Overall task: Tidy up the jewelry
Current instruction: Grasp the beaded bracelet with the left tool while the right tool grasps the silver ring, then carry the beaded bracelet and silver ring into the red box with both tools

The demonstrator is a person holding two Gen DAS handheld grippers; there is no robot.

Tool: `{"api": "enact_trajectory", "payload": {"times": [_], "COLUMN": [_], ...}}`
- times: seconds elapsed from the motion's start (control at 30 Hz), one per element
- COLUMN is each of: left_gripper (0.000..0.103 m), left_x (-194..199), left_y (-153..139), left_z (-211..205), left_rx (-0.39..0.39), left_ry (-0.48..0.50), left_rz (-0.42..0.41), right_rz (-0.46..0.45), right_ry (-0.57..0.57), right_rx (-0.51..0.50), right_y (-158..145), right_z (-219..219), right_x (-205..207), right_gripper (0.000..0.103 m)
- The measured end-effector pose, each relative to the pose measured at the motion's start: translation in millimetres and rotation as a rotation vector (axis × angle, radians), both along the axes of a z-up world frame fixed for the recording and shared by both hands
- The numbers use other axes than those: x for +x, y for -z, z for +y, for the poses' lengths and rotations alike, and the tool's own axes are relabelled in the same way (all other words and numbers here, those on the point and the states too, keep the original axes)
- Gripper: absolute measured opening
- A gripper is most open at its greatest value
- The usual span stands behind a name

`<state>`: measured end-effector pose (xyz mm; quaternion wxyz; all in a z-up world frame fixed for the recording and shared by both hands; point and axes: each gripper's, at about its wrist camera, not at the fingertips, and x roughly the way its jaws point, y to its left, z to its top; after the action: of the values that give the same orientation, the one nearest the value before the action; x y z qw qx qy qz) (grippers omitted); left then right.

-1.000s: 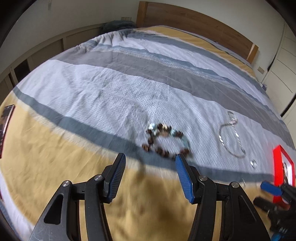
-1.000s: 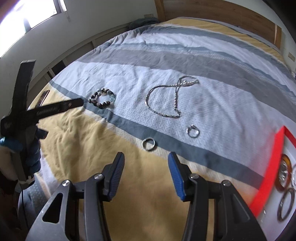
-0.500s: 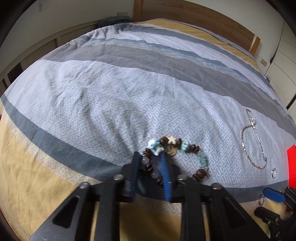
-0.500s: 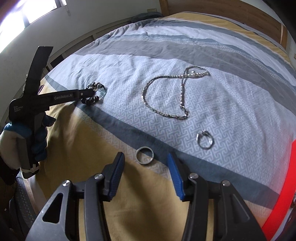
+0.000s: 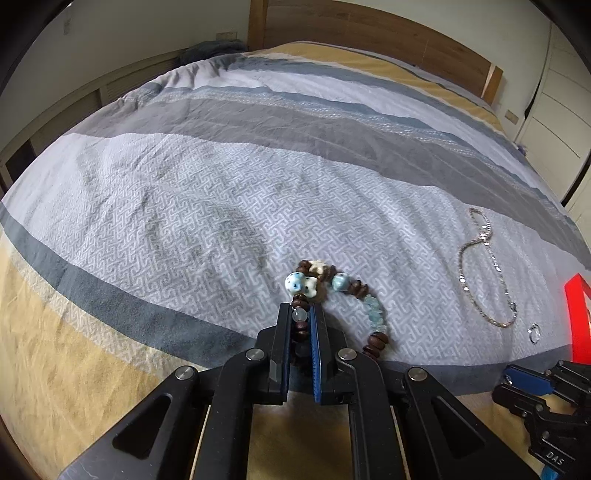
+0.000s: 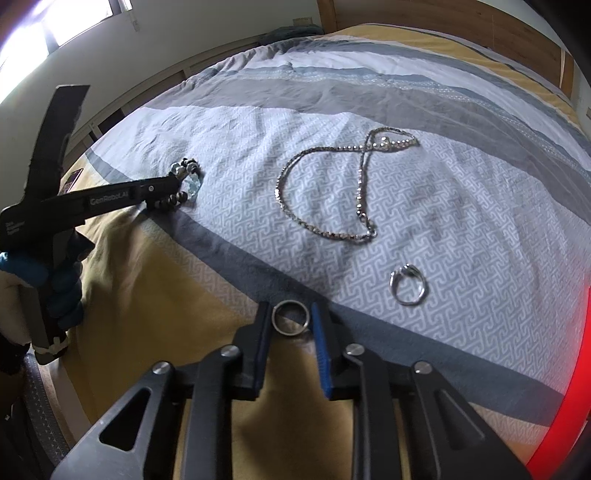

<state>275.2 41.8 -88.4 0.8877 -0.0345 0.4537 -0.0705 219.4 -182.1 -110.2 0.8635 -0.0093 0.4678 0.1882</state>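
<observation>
My left gripper [image 5: 300, 314] is shut on the near side of a beaded bracelet [image 5: 341, 291] of brown, blue and white beads that lies on the bedspread; it also shows in the right wrist view [image 6: 186, 181]. My right gripper [image 6: 290, 321] has closed in around a plain silver band ring [image 6: 290, 322]; its pads stand at both sides of the ring, which rests on the bedspread. A silver chain necklace [image 6: 332, 188] and a second silver ring [image 6: 408, 284] lie further out on the bedspread.
A red-edged tray [image 6: 554, 424] sits at the right edge, also seen in the left wrist view [image 5: 578, 321]. The striped bedspread [image 5: 221, 184] stretches to a wooden headboard [image 5: 369, 33]. A dark phone-like object [image 6: 72, 181] lies near the bed's left edge.
My left gripper moved forward and shut on the bracelet. My right gripper moved forward and narrowed its jaws around the band ring.
</observation>
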Motion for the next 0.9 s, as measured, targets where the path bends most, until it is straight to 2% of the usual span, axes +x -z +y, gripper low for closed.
{"api": "enact_trajectory", "payload": {"times": [0.37,0.9], "left_gripper": [0.009,0.009], "left_x": [-17,-72], "left_y": [-30,-105], "left_z": [-13,-37], "left_rx": [-0.002,0.019], "left_ry": [0.054,0.095], "left_rz": [-0.044,-0.145], "right_rz": [-0.021,-0.128], "right_ry": [0.003,0.057], "right_rx": [0.036,0.092], "right_y": [-21,-91], "right_z": [-4,-32], "right_x": [-18,-85], "right_gripper": [0.019,0.019]}}
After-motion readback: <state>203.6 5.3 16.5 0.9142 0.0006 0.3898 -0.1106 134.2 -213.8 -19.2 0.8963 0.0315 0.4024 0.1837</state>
